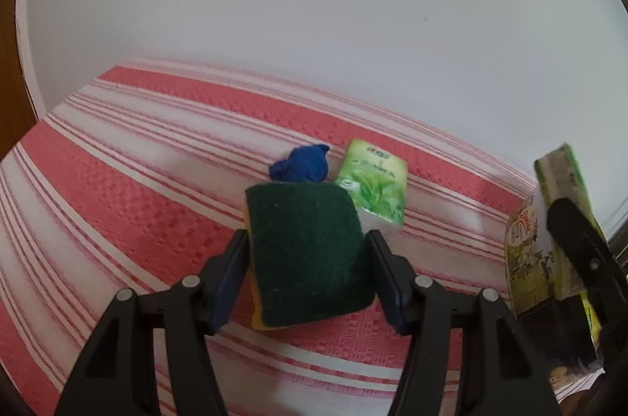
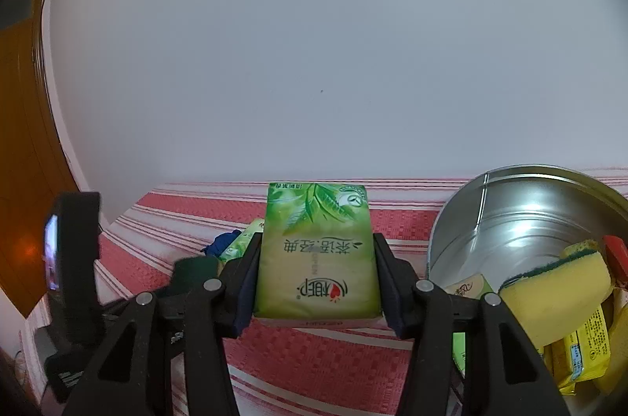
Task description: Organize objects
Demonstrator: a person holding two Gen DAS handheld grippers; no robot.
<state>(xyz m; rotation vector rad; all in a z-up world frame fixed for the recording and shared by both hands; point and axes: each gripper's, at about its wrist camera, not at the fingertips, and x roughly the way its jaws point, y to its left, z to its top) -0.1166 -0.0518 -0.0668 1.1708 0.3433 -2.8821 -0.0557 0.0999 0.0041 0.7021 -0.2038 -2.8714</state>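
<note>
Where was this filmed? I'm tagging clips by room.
Probably a home table: striped red-and-white cloth against a bare wall, with a scouring sponge, tissue packs and a metal tin.

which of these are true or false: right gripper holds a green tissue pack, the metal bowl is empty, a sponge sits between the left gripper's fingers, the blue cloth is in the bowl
1. The right gripper holds a green tissue pack. True.
2. The metal bowl is empty. False: it holds a yellow sponge and yellow packets.
3. A sponge sits between the left gripper's fingers. True.
4. The blue cloth is in the bowl. False: it lies on the striped cloth, beside a second tissue pack.
</note>
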